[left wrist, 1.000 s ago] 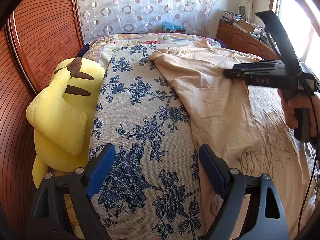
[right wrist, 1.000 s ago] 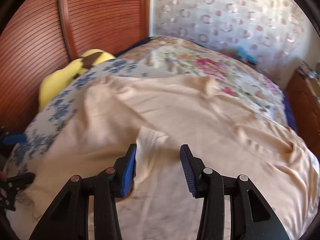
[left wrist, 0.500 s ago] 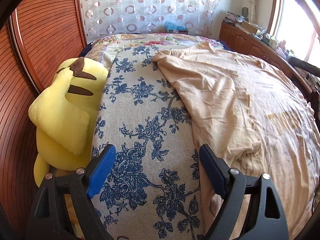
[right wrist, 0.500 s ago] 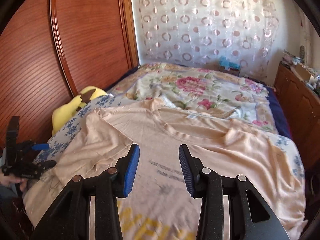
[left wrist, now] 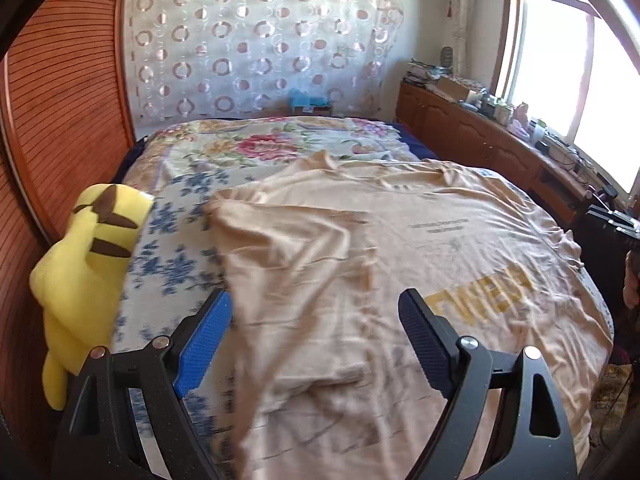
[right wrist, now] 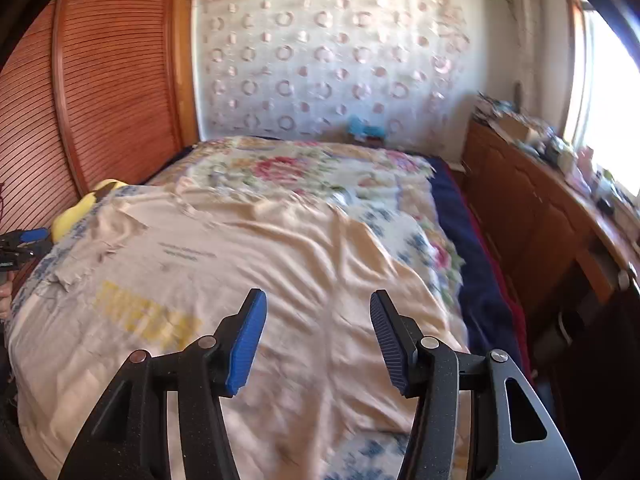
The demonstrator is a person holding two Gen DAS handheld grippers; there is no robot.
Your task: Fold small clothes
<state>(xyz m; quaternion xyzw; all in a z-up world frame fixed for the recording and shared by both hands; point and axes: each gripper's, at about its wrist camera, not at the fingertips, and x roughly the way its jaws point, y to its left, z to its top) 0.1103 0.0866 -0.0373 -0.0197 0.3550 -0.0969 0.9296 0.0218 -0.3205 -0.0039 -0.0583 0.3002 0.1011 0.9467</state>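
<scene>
Soft peach T-shirt [left wrist: 400, 248], thin wrinkled knit, spread flat across bed [left wrist: 176, 248] over blue-floral cover; yellow block lettering and small dark print, unreadable. Left claw [left wrist: 316, 340] spread wide, empty. Right claw [right wrist: 318, 336] opening, nothing between ribbed blue pads [right wrist: 246, 340].

My shirt [left wrist: 400, 248] is lying spread out on the bed.

It is a pale peach T-shirt [right wrist: 248, 272] with yellow block lettering and a few small lines of dark print above it, lying front side up and wrinkled. Its neck is pointing toward the far end of the bed. In my left view the near-left sleeve is folding in over the body, and the near hem is bunching up.
</scene>
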